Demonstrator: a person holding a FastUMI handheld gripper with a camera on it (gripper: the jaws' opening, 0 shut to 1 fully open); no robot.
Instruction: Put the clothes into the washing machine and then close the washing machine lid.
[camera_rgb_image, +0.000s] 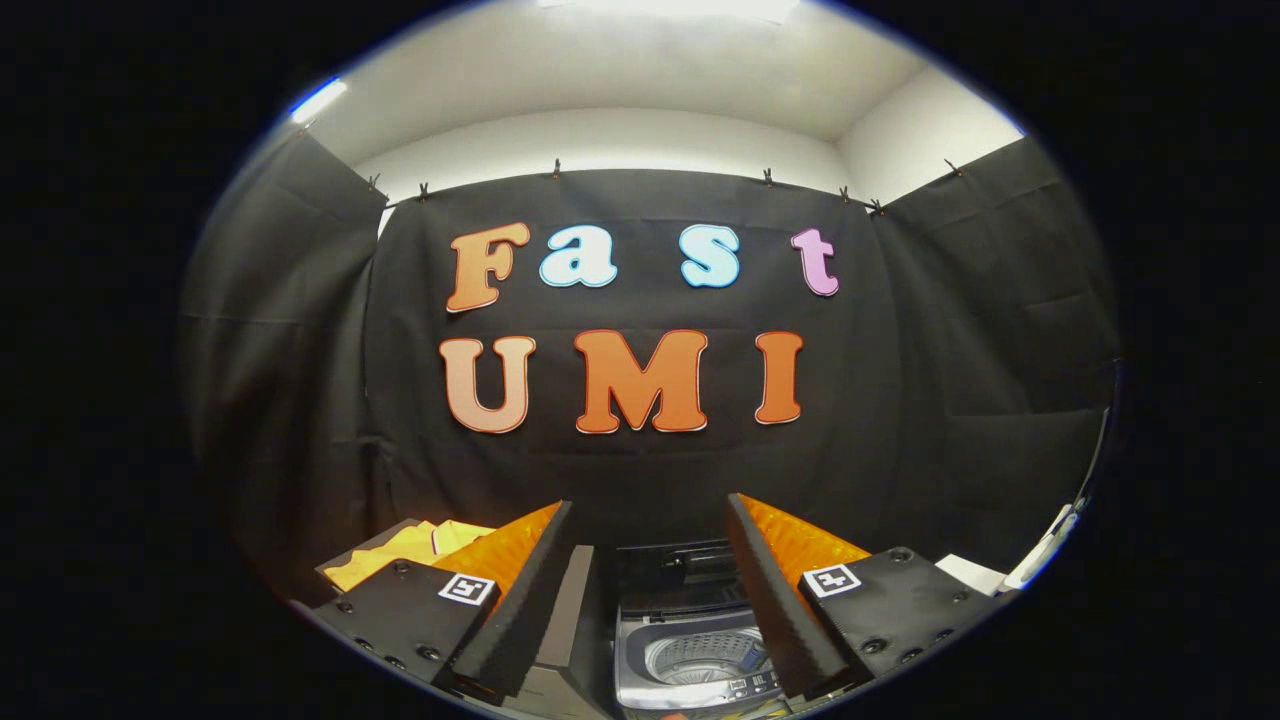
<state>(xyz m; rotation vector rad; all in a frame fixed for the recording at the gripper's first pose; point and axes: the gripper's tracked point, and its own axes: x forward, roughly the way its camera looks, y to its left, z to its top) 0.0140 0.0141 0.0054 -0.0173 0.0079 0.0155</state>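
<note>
My gripper (650, 515) is open, its two fingers spread wide with nothing between them. Below and between the fingers stands a small top-loading washing machine (690, 650) with its lid (685, 570) raised at the back, so the round metal drum (705, 655) shows. A yellow piece of clothing (405, 550) lies folded on a dark surface just beyond the left finger, partly hidden by it.
Black cloth walls close the booth behind and on both sides. A white object (975, 572) lies to the right, past the right finger. A dark panel (570, 610) stands left of the machine.
</note>
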